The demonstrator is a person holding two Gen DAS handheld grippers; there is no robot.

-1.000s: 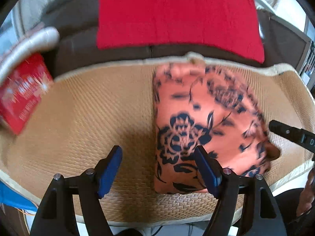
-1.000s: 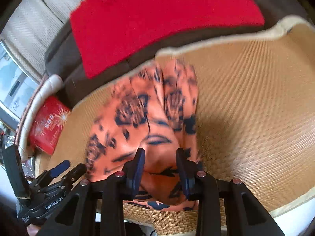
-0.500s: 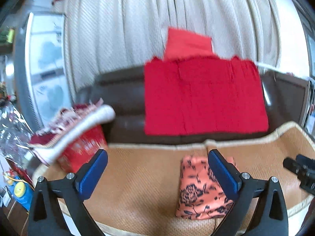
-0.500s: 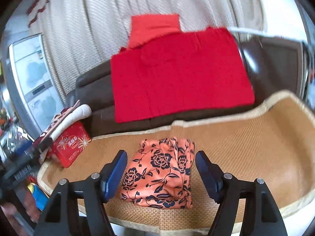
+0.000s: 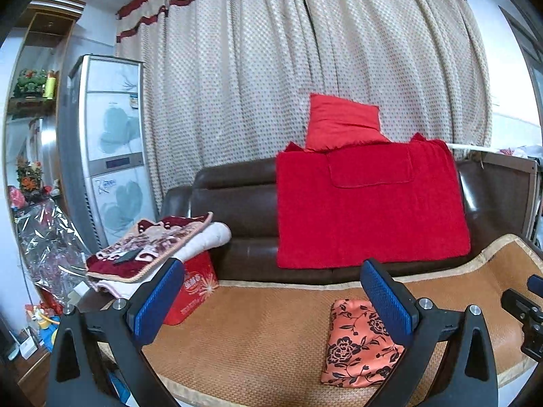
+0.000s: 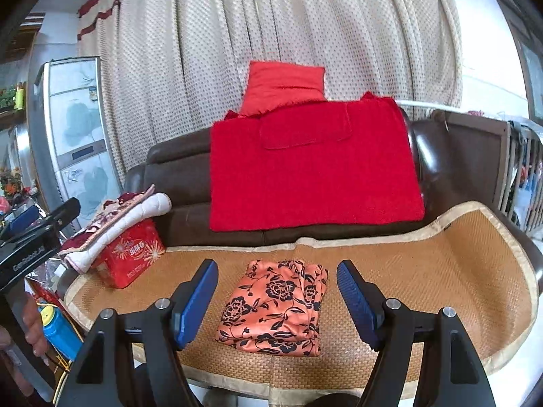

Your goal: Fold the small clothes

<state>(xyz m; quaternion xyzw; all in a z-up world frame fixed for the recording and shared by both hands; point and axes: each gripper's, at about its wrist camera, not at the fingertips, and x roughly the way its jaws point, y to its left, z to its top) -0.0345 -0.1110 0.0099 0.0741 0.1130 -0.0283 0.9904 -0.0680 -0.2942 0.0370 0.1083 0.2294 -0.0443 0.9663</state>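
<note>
An orange garment with black flowers (image 6: 276, 305) lies folded into a small rectangle on the woven mat (image 6: 424, 271). It also shows in the left wrist view (image 5: 359, 346), partly behind the right finger. My left gripper (image 5: 271, 298) is open and empty, held back above the mat's front edge. My right gripper (image 6: 276, 298) is open and empty, raised in front of the garment and apart from it. The left gripper's body (image 6: 37, 237) shows at the left of the right wrist view.
A brown sofa (image 6: 176, 176) with a red blanket (image 6: 312, 169) and red cushion (image 6: 285, 84) stands behind the mat. A red box (image 6: 130, 254) under folded quilts (image 6: 118, 213) sits at the mat's left end. Curtains and a tall appliance (image 5: 108, 146) are behind.
Both grippers have pulled back and up from the garment and tilted upward. The right gripper opened wide and let go of the cloth. The folded garment stays on the mat.
</note>
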